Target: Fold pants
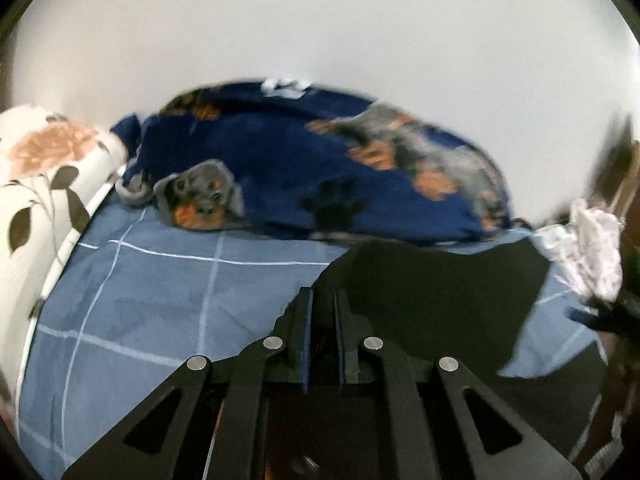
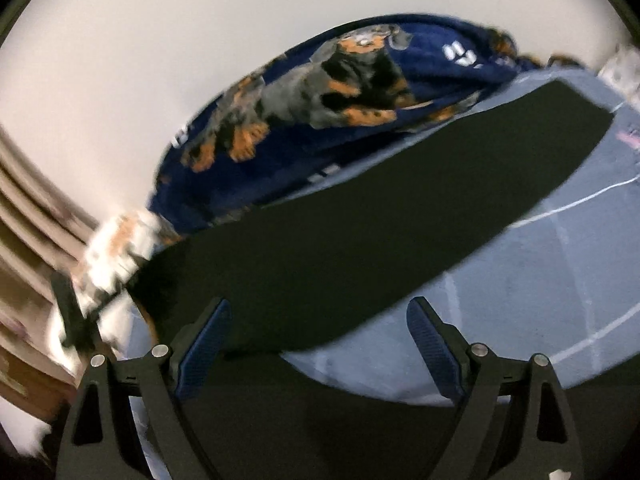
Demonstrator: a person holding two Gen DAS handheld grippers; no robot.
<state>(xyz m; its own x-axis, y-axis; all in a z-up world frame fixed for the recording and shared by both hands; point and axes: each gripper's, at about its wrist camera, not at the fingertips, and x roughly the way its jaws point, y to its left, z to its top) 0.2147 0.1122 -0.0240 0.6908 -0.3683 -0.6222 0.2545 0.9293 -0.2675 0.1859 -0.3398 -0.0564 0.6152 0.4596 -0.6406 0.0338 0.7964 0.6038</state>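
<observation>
**Black pants half-handled on a bed, left gripper pinching, right gripper open**

Plain white wall rises behind a bed covered in a pale blue sheet with thin white grid lines point(image 1: 160, 300). Along the bed's far edge lies a bunched navy fleece blanket printed with dachshund dogs point(image 1: 300, 168); a white floral pillow point(image 1: 44, 184) sits at the bed's left edge.

A pair of smooth black fabric pants point(image 2: 360, 220) stretches as a long band across the sheet, just in front of the blanket.

The left gripper point(image 1: 322, 320) has its fingers drawn nearly together, apparently pinching an edge of the pants, though blur makes the hold uncertain. The right gripper point(image 2: 320, 340) is spread wide, holding nothing, with black cloth lying between its blue pads point(image 2: 204, 344).

This looks like an early fold. The next move likely calls for the right gripper to close on the cloth so both ends lift together.
</observation>
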